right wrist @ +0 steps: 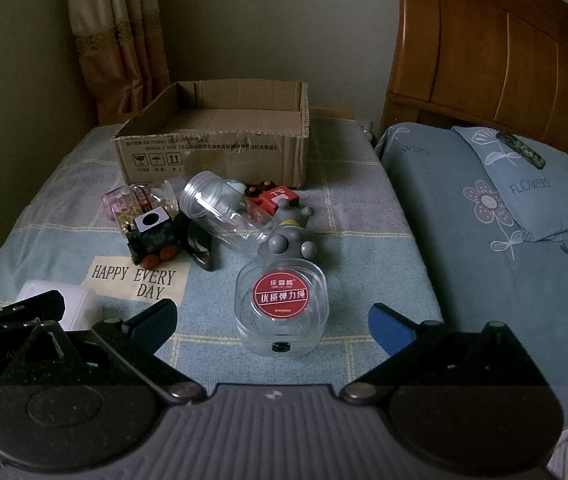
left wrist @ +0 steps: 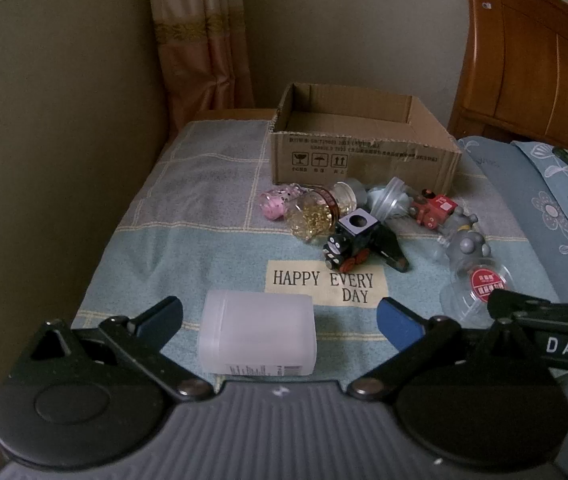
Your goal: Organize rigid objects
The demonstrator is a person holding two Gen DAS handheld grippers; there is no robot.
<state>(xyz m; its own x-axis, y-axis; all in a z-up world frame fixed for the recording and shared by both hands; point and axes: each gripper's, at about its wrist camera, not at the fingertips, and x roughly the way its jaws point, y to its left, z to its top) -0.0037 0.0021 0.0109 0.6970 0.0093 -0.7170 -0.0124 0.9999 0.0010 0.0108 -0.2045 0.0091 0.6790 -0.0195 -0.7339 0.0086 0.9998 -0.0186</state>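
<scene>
The left hand-held gripper [left wrist: 280, 318] hangs released, jaws spread wide and grasping nothing, with a frosted white plastic box [left wrist: 258, 336] lying on its side between the fingers and touching neither. That placement looks deliberate: the box is squared between the jaws, ready to be clamped across its flat, smooth sides.

The right hand-held gripper [right wrist: 272, 320] is likewise spread and empty. Just ahead of its fingers lies a clear round-cornered case [right wrist: 282, 308] with a red label, hard and glossy, likely slippery to pinch.

Farther out from both sits a loose heap: a black toy train [right wrist: 152, 238] with orange wheels, a red toy train [right wrist: 274, 198], a grey rubbery-looking figure [right wrist: 289, 236], a clear jar [right wrist: 220, 210] on its side, and a jar of gold beads [left wrist: 317, 214].

Beyond the heap an open cardboard box [left wrist: 357, 142], corrugated with torn edges, stands on the towel-covered surface [left wrist: 188, 240] beside the bed, judged the collecting bin. Nothing shows inside it.
</scene>
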